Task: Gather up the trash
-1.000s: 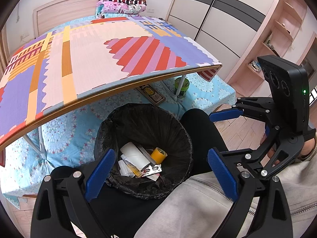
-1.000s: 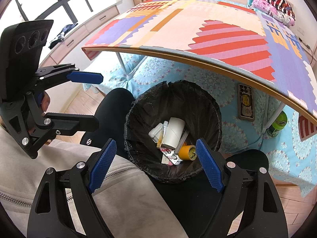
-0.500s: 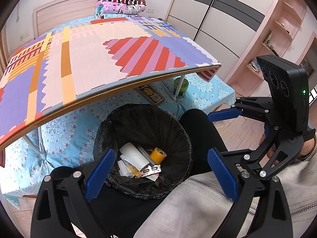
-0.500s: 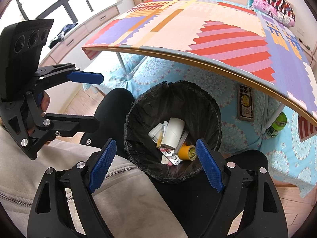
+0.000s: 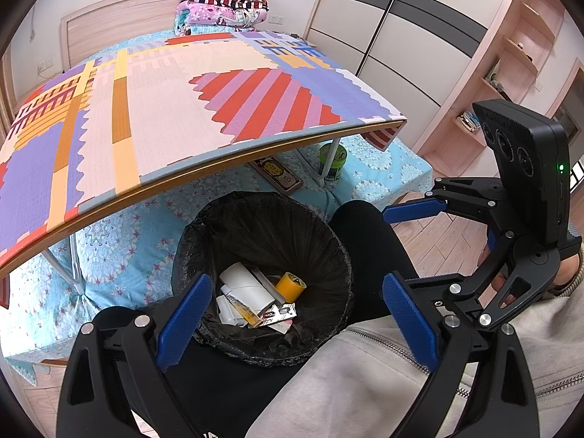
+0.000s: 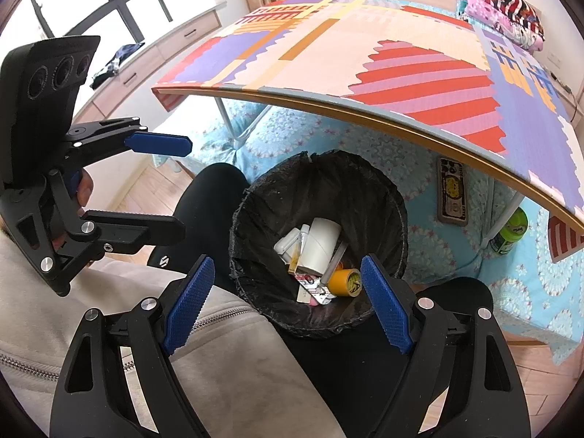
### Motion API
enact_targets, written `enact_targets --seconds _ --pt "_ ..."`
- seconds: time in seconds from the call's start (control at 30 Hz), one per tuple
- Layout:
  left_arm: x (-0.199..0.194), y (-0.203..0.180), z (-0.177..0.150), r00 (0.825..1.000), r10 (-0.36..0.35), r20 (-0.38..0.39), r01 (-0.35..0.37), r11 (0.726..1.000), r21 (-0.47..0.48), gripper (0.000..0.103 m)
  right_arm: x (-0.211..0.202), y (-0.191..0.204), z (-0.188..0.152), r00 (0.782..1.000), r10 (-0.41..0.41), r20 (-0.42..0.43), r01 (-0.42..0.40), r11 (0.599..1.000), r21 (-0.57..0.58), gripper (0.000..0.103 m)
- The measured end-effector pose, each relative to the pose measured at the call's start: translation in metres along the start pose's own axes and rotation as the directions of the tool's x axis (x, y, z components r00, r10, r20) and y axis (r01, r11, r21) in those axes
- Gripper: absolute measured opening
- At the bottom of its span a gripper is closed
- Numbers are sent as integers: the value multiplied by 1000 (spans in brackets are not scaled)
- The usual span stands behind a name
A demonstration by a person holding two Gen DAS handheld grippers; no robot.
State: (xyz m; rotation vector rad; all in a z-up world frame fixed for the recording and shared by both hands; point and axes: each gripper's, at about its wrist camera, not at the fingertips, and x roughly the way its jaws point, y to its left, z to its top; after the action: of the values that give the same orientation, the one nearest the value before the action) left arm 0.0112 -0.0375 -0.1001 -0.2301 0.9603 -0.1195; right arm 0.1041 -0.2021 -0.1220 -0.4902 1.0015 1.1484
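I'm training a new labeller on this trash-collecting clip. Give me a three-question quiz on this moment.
1. True or false: the left gripper holds a piece of trash.
2. Where is the yellow tape roll: A on the patterned table, B in the black-lined trash bin, C on the floor?
3. Fill in: the green can stands beside a table ____.

Key: 1 false, its fingers stand apart with nothing between them, like the right gripper. 2 B. 3 leg.
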Motion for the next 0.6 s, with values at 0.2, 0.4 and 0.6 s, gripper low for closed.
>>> enact_targets --seconds 0.2,0.4,0.6 --pt "0 0 0 1000 -1 0 1 1000 0 92 0 0 0 1000 0 1 0 1000 -1 82" --pt "0 0 0 1000 -1 0 1 1000 -1 92 0 0 0 1000 -2 1 2 1000 -1 82" --pt "0 0 0 1000 -1 0 1 1000 0 92 -1 0 0 1000 -3 3 3 1000 -2 82"
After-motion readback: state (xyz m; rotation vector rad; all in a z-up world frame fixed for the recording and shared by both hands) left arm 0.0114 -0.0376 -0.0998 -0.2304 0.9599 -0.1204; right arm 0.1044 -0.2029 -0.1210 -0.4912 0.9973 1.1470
